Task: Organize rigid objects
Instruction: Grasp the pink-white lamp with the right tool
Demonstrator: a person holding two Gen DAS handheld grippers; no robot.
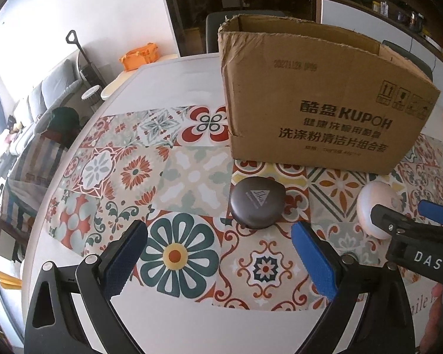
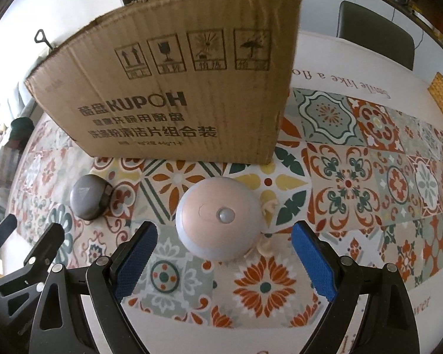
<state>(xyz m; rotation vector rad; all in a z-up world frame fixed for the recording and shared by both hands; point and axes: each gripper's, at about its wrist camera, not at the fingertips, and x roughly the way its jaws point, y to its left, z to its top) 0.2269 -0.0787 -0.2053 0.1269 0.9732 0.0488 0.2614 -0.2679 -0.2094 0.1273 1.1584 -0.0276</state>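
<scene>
Both of your tongs are spread wide and hold nothing: the left gripper (image 1: 218,262) hangs over bare patterned cloth, and the right gripper (image 2: 224,262) has the pale pink round domed gadget with a small grey button on top (image 2: 218,218) just ahead of its blue pads, not yet between them. That dome sits on the tiled-pattern tablecloth (image 2: 369,183) in front of the open brown cardboard box printed KUPOH (image 2: 174,88), with the dark grey rounded compact case bearing a triangle logo (image 1: 257,202) beside it to the left, a gap between them. The likeliest trouble, as I judge it, is the dome's shape: its sides curve away, so if you close high on it the pads may ride up and squirt it out, sending it sliding toward the box wall or into the grey case. Come low enough to clamp at its widest band. In the right wrist view a small cream piece (image 2: 265,246) shows at the dome's near right edge; I cannot tell whether it is attached, and a pad could snag it. Your two tools are also close: the right gripper's black frame already crowds the dome in the left wrist view, so reaching for the grey case at the same time risks a knock between them. The box's near wall stands tall, so lift well clear before carrying anything over its rim.
</scene>
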